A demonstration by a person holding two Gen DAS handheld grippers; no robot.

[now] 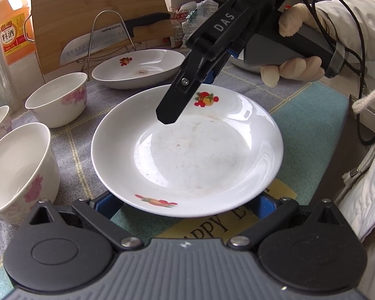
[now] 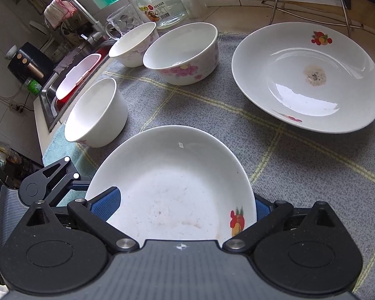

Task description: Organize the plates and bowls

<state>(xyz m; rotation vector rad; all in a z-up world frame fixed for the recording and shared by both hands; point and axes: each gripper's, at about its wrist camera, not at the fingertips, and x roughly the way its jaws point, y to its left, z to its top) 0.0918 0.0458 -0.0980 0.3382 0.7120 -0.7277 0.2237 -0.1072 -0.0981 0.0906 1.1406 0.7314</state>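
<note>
A white plate (image 1: 187, 150) with fruit prints lies mid-mat, its floor smeared. My left gripper (image 1: 186, 201) is open at the plate's near side; both blue pads (image 1: 107, 203) reach under the near rim. My right gripper (image 1: 185, 95) comes in from the upper right, open, straddling the far rim with one black finger over the plate. In the right wrist view that plate (image 2: 172, 185) fills the gap of my right gripper (image 2: 185, 206), left pad over the inside, right pad outside the rim. A second plate (image 2: 307, 77) and three floral bowls (image 2: 182, 52) (image 2: 132, 42) (image 2: 95, 112) stand beyond.
A checked grey cloth (image 2: 300, 165) covers the counter. Behind stand a cutting board (image 1: 87, 5), a knife (image 1: 100, 40) on a wire rack, and a cooking-wine bottle (image 1: 12, 27). A sink (image 2: 70, 80) and a glass jar (image 2: 162, 2) lie at the left. A gloved hand (image 1: 295, 67) holds the right gripper.
</note>
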